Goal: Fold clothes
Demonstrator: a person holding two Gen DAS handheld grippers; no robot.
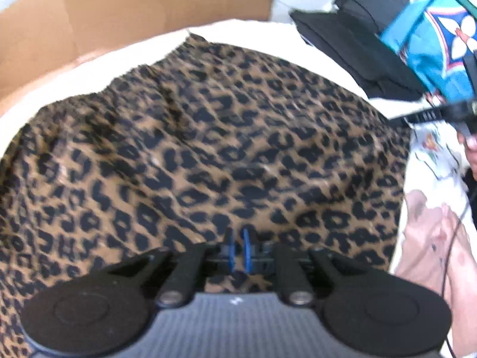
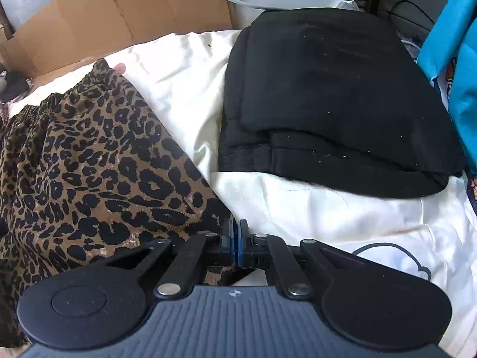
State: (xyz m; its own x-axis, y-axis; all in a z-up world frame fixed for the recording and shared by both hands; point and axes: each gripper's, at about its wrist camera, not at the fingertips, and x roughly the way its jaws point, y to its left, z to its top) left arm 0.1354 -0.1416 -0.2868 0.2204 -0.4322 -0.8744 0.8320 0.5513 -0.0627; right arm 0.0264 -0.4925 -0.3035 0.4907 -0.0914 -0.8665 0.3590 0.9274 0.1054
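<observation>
1. Mostly, the left-wrist view is filled by one leopard-print garment, spread over a white sheet. Its gathered edge runs along the upper left of the frame, and its long axis seems to run from that edge down toward the camera.
2. The left gripper sits at the bottom centre, directly over the near part of the print. Its blue pads stand a narrow gap apart; whether cloth lies between them I cannot tell.
3. In the right-wrist view the same garment fills the left half of the frame, and the right gripper sits at bottom centre, right at the garment's near right-hand edge. Its jaws are pressed together with no gap showing; whether a fold of print is caught between them cannot be made out.
4. So the garment lies ahead and to the left of the right jaws, and straight ahead and below the left jaws; the left gripper is over its middle, the right at its border.
5. Count: one leopard garment; one black garment lying folded flat at the upper right of the right-wrist frame, well apart from the print; one cardboard box along the top left; one blue patterned cloth at the right edge.
6. Judging by the rumpled spread, the leopard piece is not lying as a neat fold now.
</observation>
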